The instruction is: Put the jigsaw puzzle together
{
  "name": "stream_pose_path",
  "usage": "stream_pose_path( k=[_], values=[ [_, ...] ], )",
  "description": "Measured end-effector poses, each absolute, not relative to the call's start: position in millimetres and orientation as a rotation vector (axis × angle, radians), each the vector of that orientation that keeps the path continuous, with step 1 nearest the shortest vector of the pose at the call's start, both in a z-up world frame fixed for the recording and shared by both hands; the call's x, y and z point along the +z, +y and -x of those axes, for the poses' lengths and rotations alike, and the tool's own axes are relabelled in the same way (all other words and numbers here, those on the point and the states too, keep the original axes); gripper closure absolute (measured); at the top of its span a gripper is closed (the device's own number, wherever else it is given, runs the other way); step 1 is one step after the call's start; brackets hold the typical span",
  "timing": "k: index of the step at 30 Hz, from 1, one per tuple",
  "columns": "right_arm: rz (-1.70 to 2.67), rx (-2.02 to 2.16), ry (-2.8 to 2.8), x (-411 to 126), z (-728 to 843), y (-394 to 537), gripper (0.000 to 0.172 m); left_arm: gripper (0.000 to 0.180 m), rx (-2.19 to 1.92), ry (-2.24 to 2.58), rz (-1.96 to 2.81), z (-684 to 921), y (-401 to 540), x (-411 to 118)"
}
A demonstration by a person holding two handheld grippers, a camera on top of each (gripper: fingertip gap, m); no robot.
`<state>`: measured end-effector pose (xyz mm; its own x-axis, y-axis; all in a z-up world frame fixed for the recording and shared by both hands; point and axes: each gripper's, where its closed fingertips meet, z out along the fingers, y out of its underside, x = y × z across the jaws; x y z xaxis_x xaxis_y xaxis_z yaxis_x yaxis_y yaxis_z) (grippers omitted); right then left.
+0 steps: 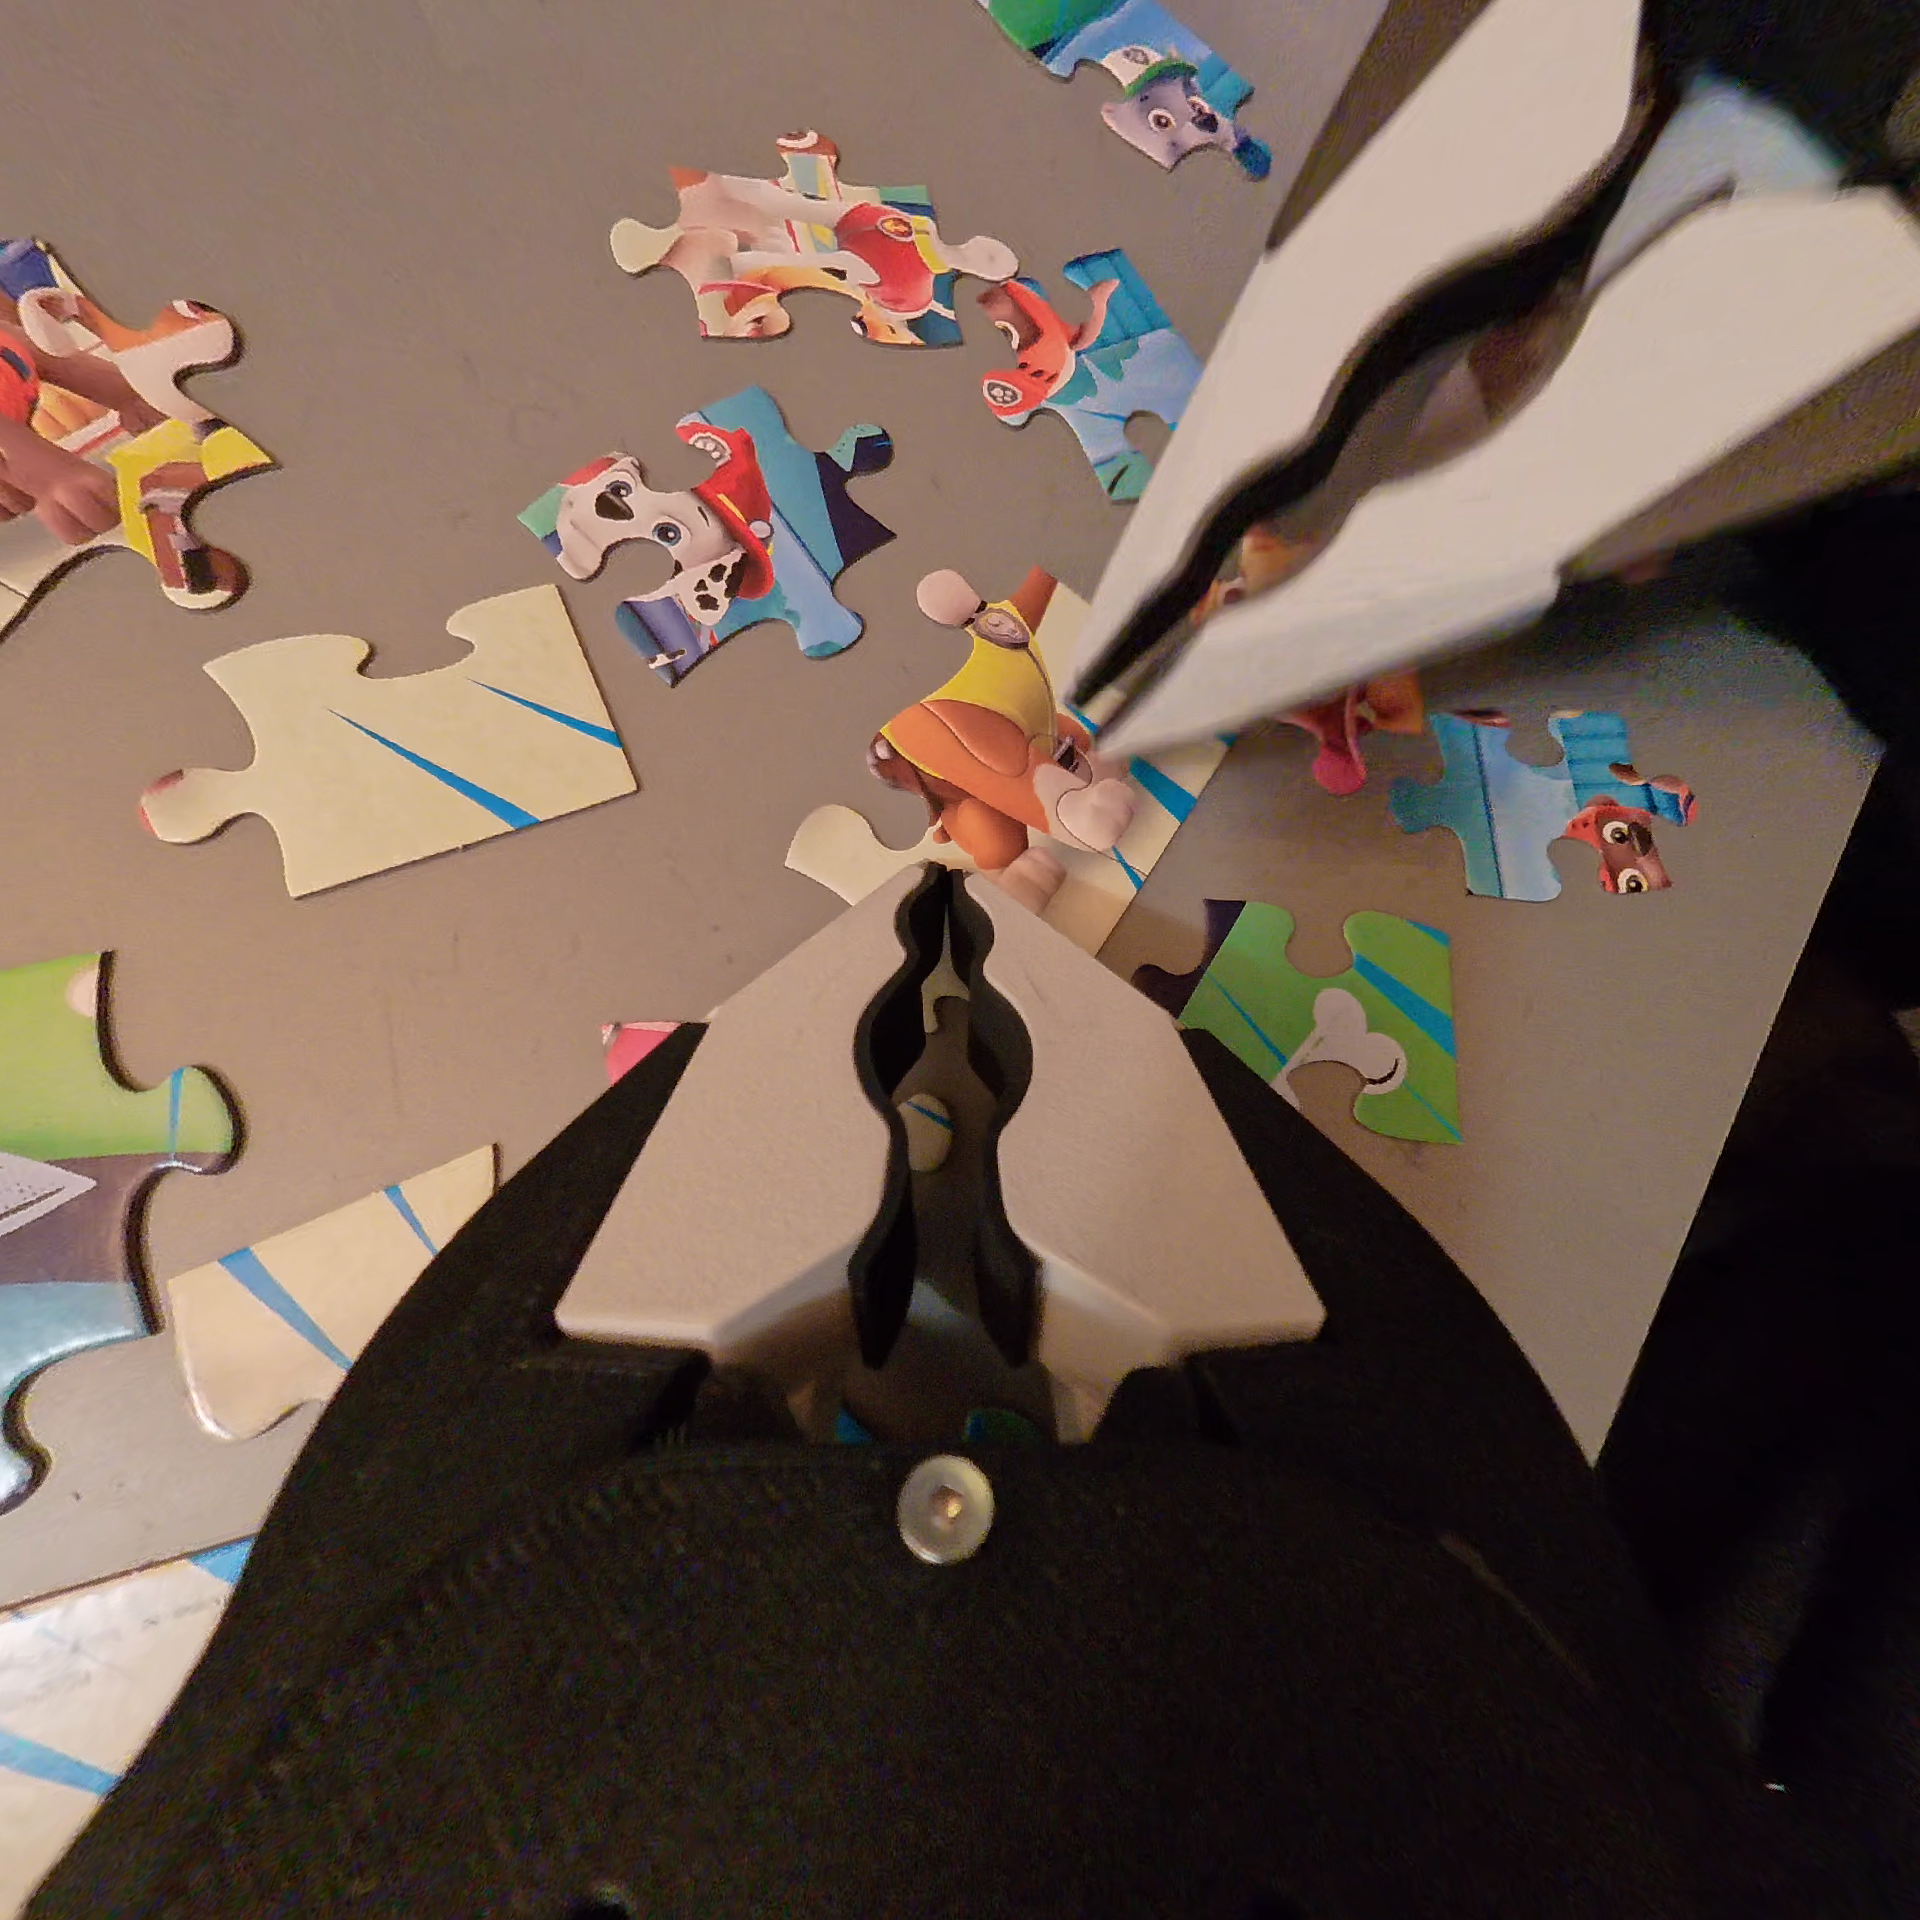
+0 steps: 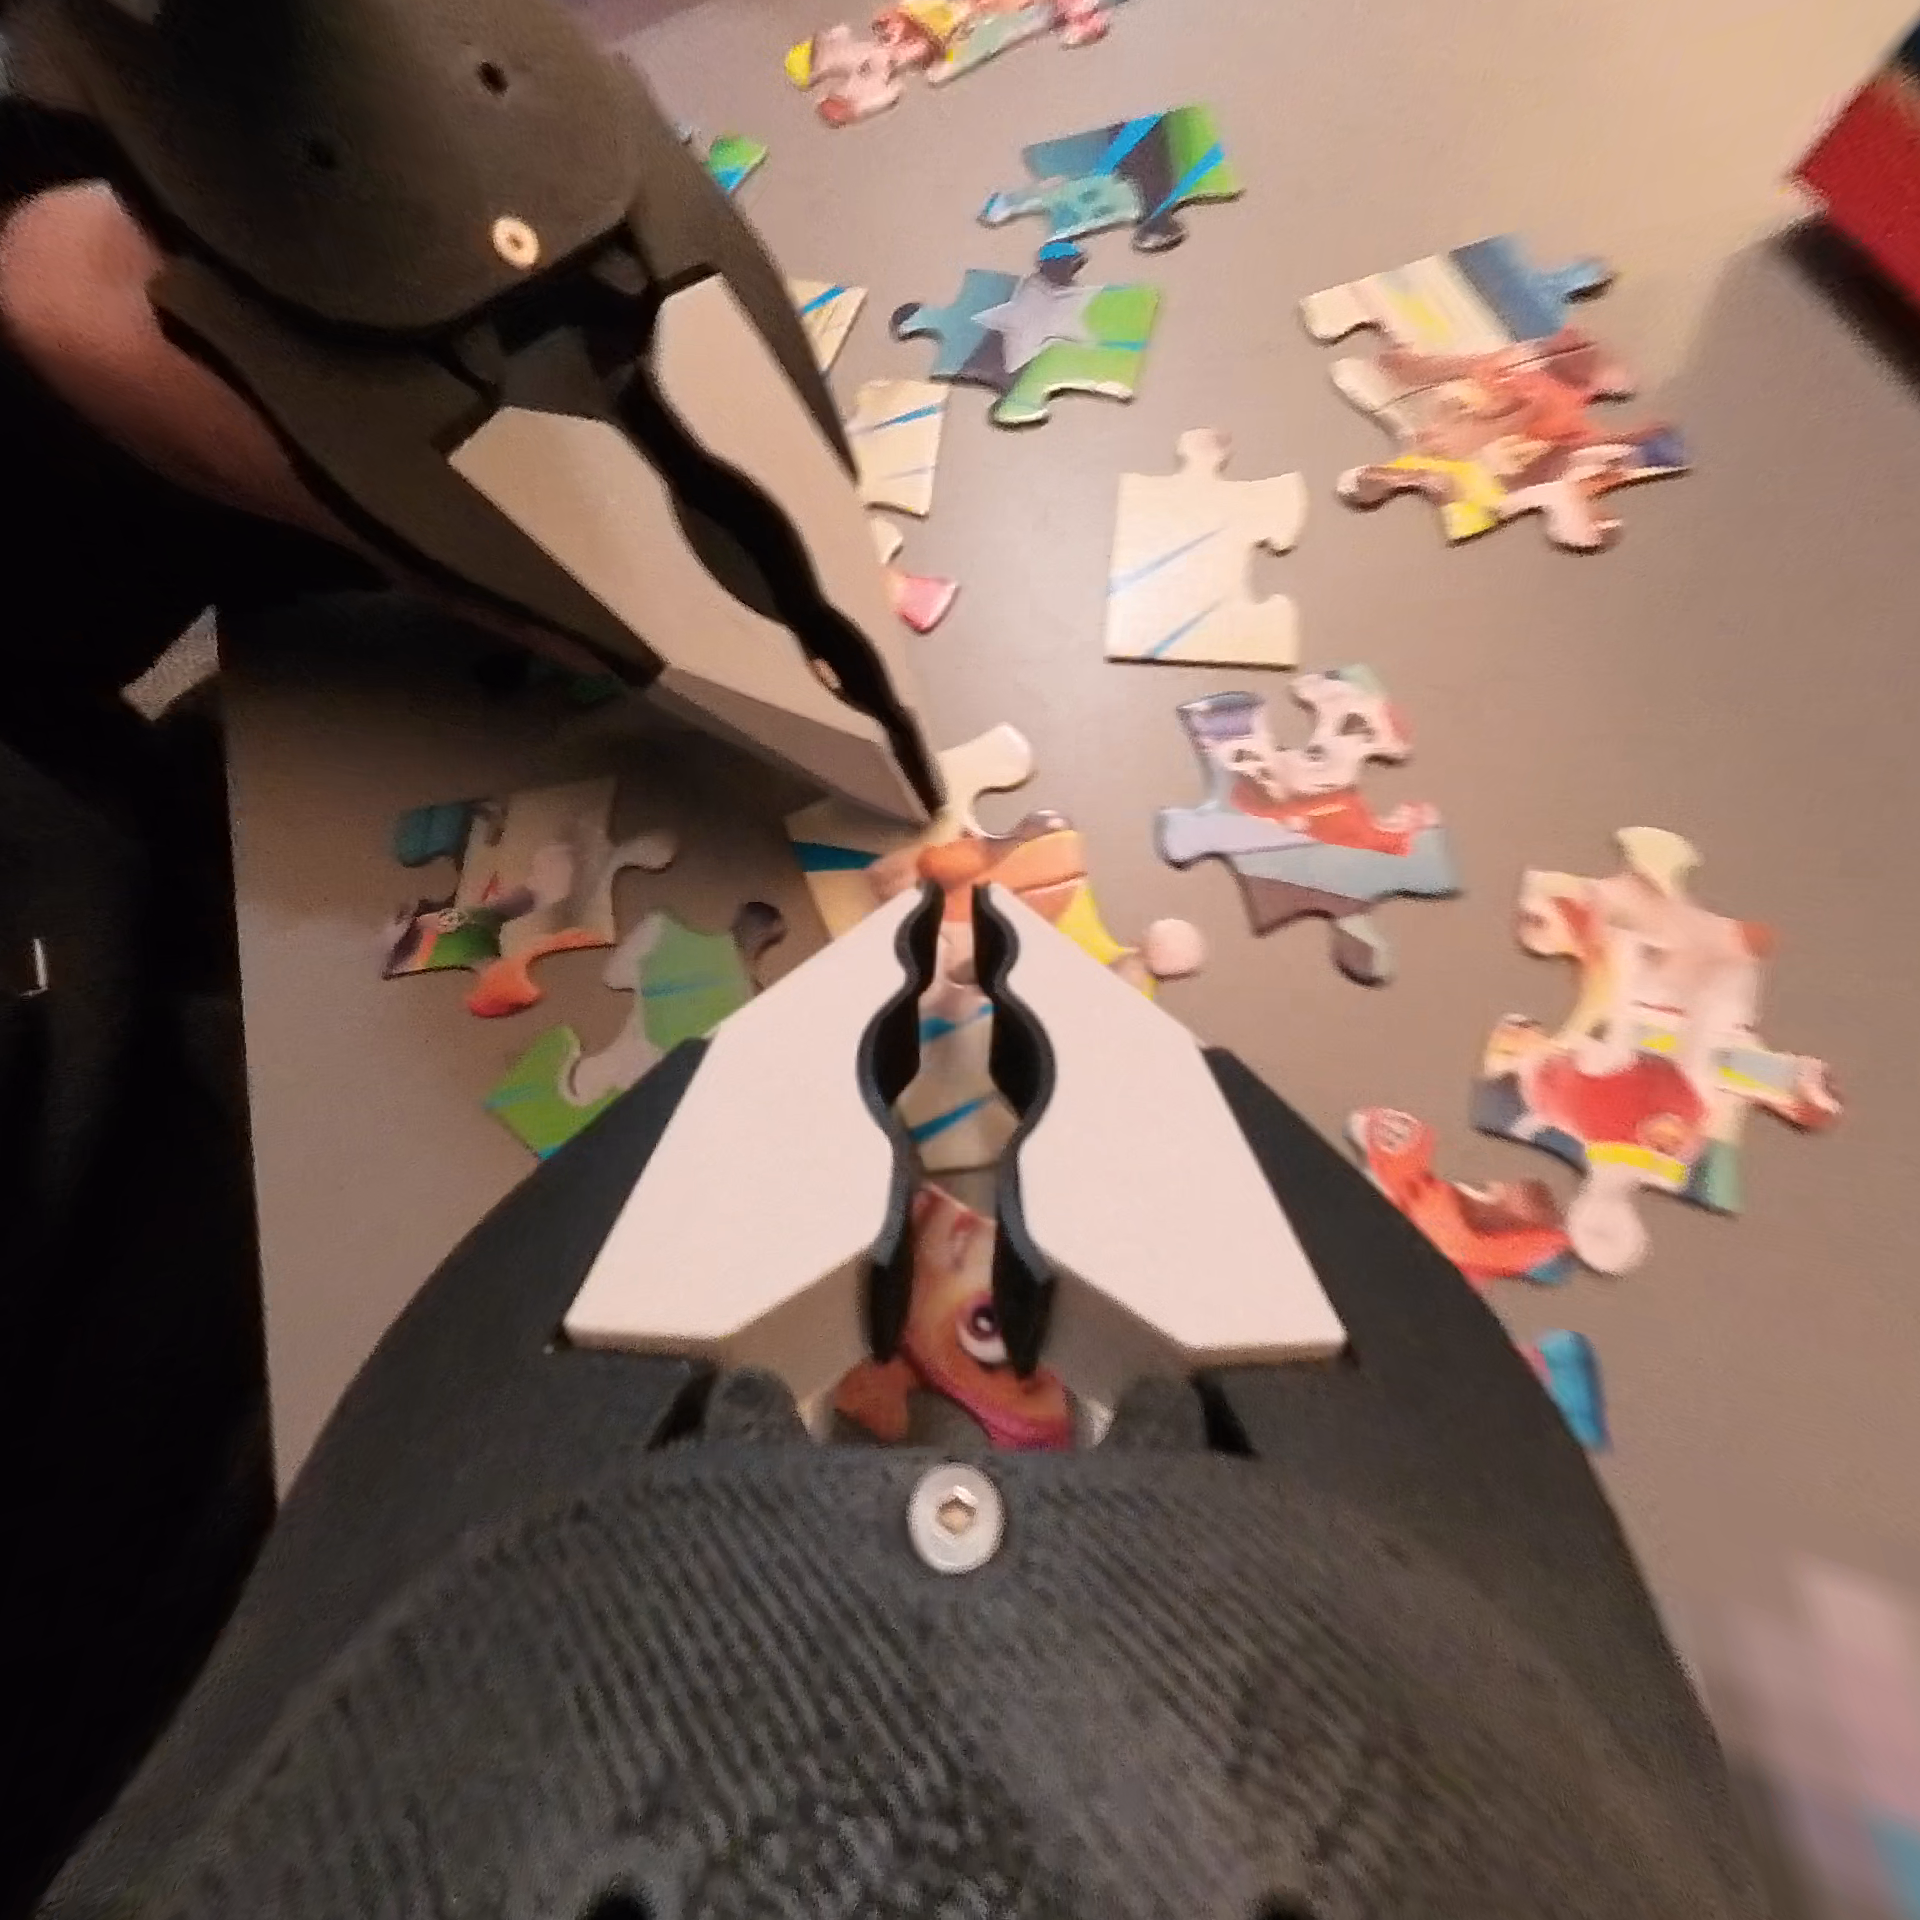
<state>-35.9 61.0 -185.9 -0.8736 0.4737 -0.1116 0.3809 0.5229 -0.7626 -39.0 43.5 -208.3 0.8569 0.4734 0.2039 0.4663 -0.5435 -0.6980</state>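
Note:
A puzzle piece with an orange dog in yellow (image 1: 997,748) lies on the grey table (image 1: 520,987). My left gripper (image 1: 948,881) is shut with nothing between its pads. Its tips rest at the piece's near cream edge, beside the cream tab. The right wrist view shows the left gripper (image 2: 928,805) coming in from the upper left onto the same piece (image 2: 1070,847). My right gripper (image 2: 956,902) has its pads slightly parted just above the piece and grips nothing. It reaches in from the upper right in the left wrist view (image 1: 1091,717), with its tips over the dog's head.
Several loose pieces lie around: a cream one with blue lines (image 1: 395,738), a dalmatian one (image 1: 707,530), a green one with a bone (image 1: 1340,1018). The table's edge (image 1: 1725,1143) runs close on the right, dark beyond. A red object (image 2: 1870,177) sits far off. The red object (image 2: 1870,177) is about 25 cm from both grippers' fingertips.

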Motion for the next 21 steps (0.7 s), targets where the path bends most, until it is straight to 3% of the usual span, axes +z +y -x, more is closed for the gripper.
stream_pose_path(
  k=[4,10,21],
  values=[
    [0.672,1.146,-2.706,-206,31,50,0.163,0.18,0.009,-0.678,2.227,39,43,-208],
    [0.854,1.165,-2.649,-206,39,79,0.172,0.18,0.024,-0.666,2.235,39,43,-209],
    [0.784,1.097,-2.616,-206,38,75,0.162,0.18,0.007,-0.665,2.233,39,43,-209]
  ],
)
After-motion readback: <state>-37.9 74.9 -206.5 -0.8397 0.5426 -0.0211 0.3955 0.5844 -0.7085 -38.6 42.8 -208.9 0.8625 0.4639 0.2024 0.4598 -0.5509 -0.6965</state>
